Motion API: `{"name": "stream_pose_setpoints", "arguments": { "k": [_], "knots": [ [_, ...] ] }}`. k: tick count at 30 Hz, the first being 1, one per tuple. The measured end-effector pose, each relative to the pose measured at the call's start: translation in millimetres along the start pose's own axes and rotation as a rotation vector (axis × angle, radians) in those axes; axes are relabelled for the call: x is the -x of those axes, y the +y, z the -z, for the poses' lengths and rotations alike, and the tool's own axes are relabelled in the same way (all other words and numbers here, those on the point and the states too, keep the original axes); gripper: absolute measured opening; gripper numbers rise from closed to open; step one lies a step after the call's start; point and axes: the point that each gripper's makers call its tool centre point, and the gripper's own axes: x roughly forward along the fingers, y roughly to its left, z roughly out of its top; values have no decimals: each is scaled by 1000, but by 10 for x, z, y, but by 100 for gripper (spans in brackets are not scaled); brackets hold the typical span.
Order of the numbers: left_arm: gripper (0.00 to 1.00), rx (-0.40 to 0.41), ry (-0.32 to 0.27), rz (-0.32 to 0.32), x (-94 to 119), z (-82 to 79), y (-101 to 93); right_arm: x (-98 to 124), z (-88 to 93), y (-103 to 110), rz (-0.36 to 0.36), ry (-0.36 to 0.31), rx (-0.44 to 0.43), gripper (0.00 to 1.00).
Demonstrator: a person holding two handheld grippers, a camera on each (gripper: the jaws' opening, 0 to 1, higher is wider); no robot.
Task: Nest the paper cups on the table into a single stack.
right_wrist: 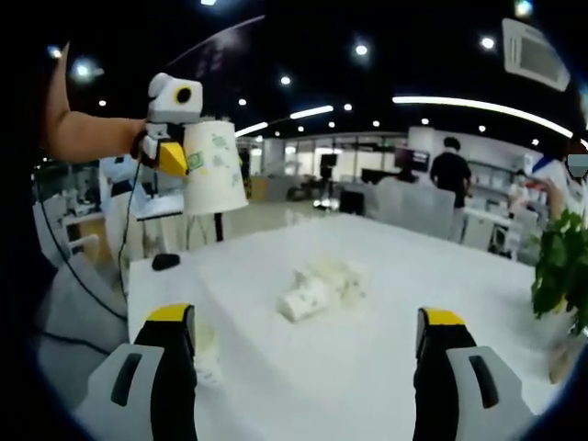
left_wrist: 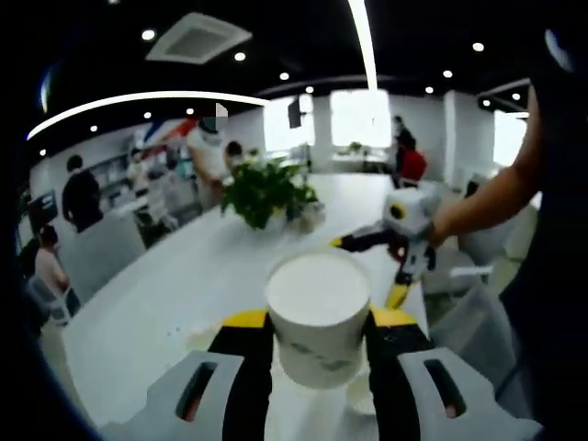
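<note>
**Left holds one cup, more cups lying on the bench**

Your left gripper [left_wrist: 317, 342] has its jaws clamped on an upright white paper cup [left_wrist: 318, 317], lifted above the white bench [left_wrist: 184, 285]. In the right gripper view that same cup shows a green print, too blurred to read. Your right gripper [right_wrist: 303, 354] has its jaws wide apart with nothing between them. Ahead of it, the lying cups [right_wrist: 320, 283] rest on their sides mid-bench, touching each other. A potted plant [left_wrist: 266, 191] stands farther along the bench. People [left_wrist: 81, 195] stand in the background.
</note>
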Motion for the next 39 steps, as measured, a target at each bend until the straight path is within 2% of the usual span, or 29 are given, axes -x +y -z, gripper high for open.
{"name": "stream_pose_setpoints", "arguments": {
  "k": [7,12,16,18,23,26,28,32,34,35,39],
  "knots": [
    [38,0,-5,11,-5,-14,-104,13,-52,36,-6,-7,0,98],
    [38,-21,5,46,-26,34,-239,17,-107,84,-22,-14,5,98],
    [38,-15,11,42,-31,73,-245,26,-159,106,-28,-15,14,98],
    [38,-9,-3,35,-22,64,-238,35,-204,112,-29,-21,16,96],
    [38,5,-62,-8,24,9,-169,80,-450,172,-42,-63,29,87],
    [38,14,-89,-25,40,-4,-144,86,-658,335,-123,-114,-41,84],
    [38,21,-110,-39,46,-18,-127,85,-733,420,-156,-116,-39,80],
    [38,49,-152,-50,62,-59,-113,62,-802,560,-211,-115,-32,71],
    [38,52,-164,-53,74,-73,-121,79,-823,697,-280,-105,-60,59],
    [38,56,-169,-51,79,-79,-129,72,-811,709,-286,-92,-58,52],
    [38,70,-193,-37,109,-91,-173,52,-832,875,-357,-86,-69,46]
  ]
}}
